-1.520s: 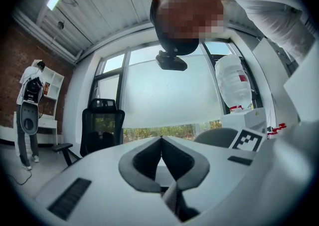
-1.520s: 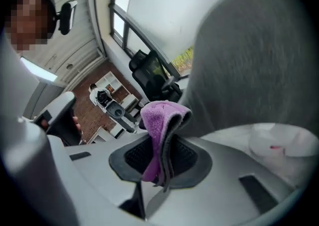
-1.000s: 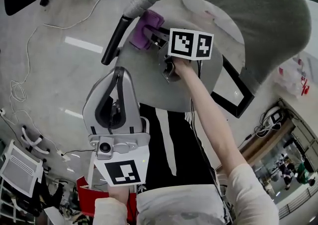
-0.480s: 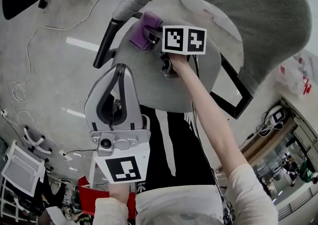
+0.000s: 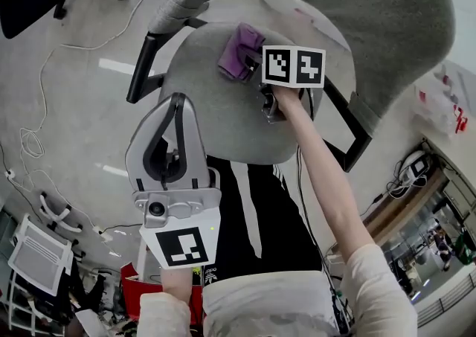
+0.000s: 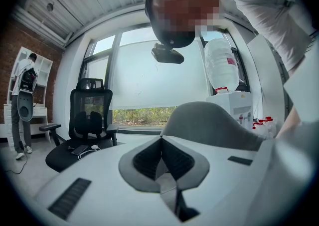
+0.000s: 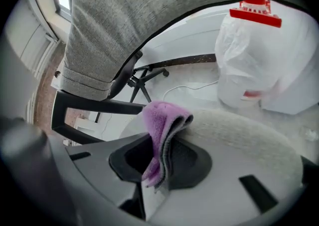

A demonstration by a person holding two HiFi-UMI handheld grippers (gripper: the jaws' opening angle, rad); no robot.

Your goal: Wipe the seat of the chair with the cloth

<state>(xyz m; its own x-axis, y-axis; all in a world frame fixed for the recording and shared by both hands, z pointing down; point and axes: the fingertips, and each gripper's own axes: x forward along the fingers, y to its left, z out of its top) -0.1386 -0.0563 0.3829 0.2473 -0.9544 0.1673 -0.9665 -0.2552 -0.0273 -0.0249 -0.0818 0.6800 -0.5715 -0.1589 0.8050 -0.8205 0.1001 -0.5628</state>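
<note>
One folded purple cloth (image 7: 162,130) juts lengthwise out of the right gripper's (image 7: 158,170) clamping jaws at the seat's (image 5: 216,116) rear edge; left gripper (image 6: 160,166) closed, empty.

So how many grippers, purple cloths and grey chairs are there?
grippers: 2, the left gripper and the right gripper
purple cloth: 1
grey chair: 1
total: 4
</note>
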